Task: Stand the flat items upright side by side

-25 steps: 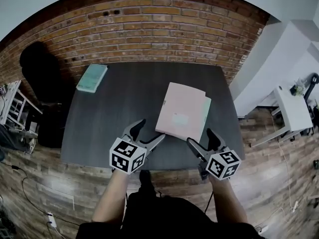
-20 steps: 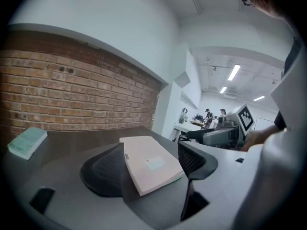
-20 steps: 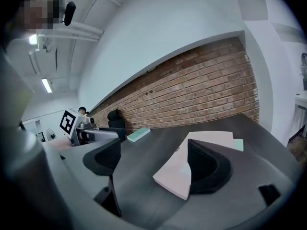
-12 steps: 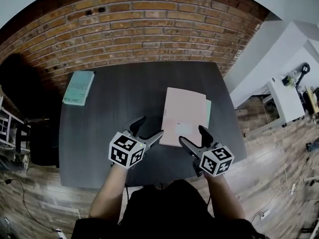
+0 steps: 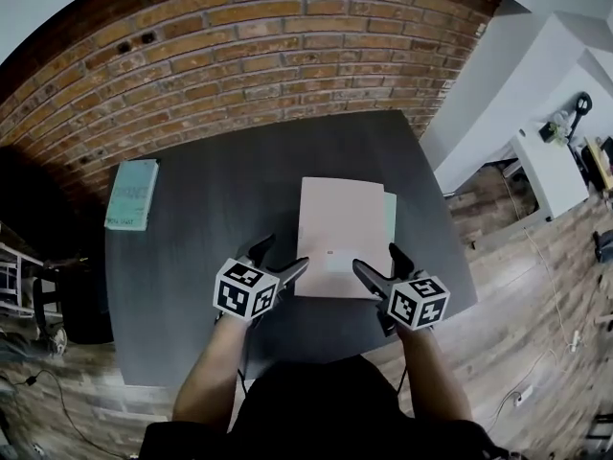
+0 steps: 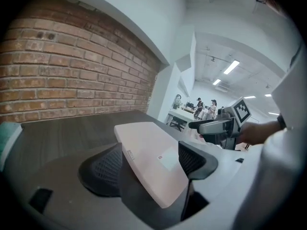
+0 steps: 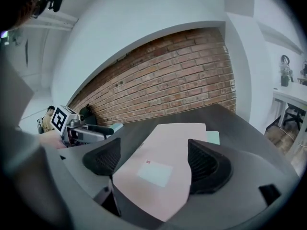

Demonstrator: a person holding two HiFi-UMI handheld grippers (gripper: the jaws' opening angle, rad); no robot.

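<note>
Dark table (image 5: 211,199), brick wall behind. Lying flat just ahead, btwn left gripper (image 5: 285,253) & right gripper (image 5: 377,259): pink book (image 5: 340,223), long axis pointing away. Both w/ jaws apart, nothing held; equally near.

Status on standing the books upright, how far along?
Done: nothing; the pink book lies flat on a green book, and the teal book lies flat at the far left corner of the table. In hand: left gripper and right gripper, both open, sit at the pink book's near edge, gripping nothing. Left: stand all three upright, side by side.
</note>
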